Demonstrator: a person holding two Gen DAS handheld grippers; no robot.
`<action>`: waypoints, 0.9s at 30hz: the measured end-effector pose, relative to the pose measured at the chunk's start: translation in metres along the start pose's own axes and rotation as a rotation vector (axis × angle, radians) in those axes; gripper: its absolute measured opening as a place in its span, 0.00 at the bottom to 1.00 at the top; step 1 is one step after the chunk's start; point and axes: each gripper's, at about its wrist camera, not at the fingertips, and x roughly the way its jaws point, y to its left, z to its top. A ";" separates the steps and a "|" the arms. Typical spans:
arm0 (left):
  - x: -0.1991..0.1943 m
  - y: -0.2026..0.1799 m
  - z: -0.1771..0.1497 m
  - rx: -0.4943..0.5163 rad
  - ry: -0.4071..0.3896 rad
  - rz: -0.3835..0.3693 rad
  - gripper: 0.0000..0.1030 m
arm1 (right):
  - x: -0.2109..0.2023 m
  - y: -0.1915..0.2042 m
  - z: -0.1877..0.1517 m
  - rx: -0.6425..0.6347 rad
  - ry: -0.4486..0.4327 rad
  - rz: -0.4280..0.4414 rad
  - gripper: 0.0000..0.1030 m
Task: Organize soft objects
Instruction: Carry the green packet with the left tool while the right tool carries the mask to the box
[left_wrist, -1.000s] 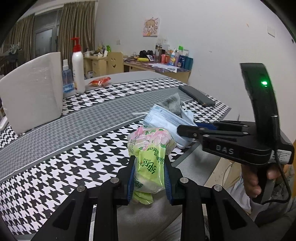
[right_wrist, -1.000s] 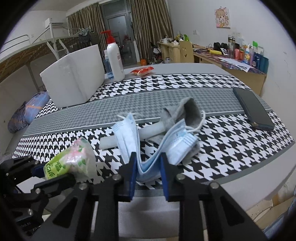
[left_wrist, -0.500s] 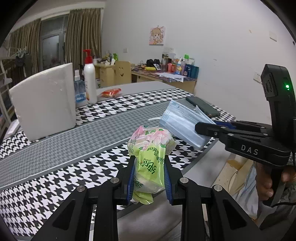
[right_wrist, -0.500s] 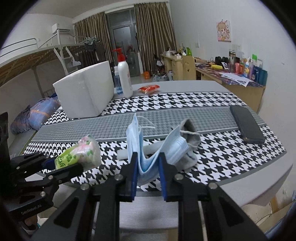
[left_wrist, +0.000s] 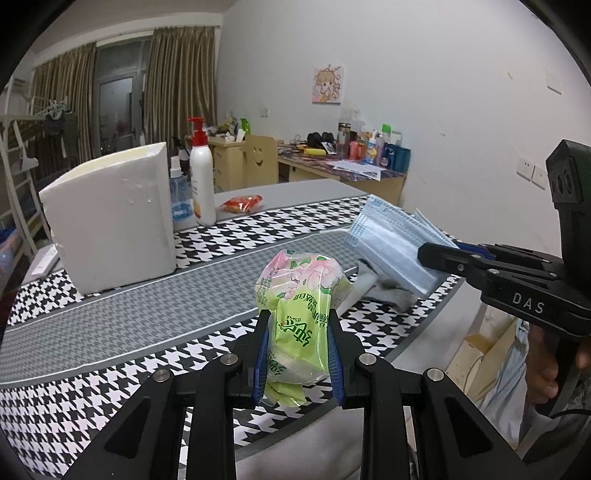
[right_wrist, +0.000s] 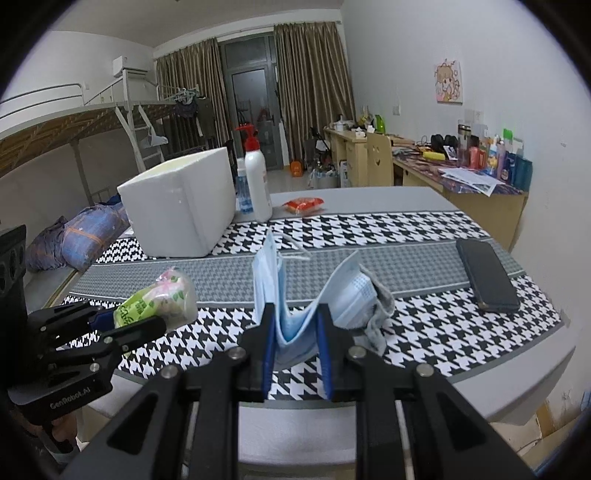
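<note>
My left gripper (left_wrist: 298, 354) is shut on a green and pink tissue pack (left_wrist: 301, 295), held above the table's near edge; the pack also shows in the right wrist view (right_wrist: 159, 301). My right gripper (right_wrist: 294, 334) is shut on folded blue face masks (right_wrist: 280, 291), lifted off the table. The masks also show in the left wrist view (left_wrist: 391, 247), to the right of the pack. A grey sock (right_wrist: 380, 310) lies on the houndstooth tablecloth (right_wrist: 424, 317) just behind the masks.
A white foam box (right_wrist: 181, 210) stands at the back left, with a white pump bottle (right_wrist: 256, 184), a blue spray bottle (left_wrist: 179, 199) and a red snack packet (right_wrist: 304, 204) beside it. A black phone (right_wrist: 485, 273) lies at the right. A cluttered desk (right_wrist: 461, 173) lines the wall.
Both grippers have risen and drawn back from the table. The masks came up off the table in my right gripper, leaving the sock lying there. The tissue pack stayed clamped.
</note>
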 end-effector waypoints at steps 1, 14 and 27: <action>0.000 0.001 0.001 -0.003 -0.002 0.001 0.28 | -0.001 0.000 0.001 -0.003 -0.005 0.000 0.24; -0.010 0.012 0.012 -0.007 -0.039 0.039 0.28 | 0.000 0.010 0.012 -0.030 -0.037 0.019 0.24; -0.016 0.030 0.022 -0.032 -0.060 0.082 0.28 | 0.007 0.023 0.023 -0.061 -0.052 0.052 0.24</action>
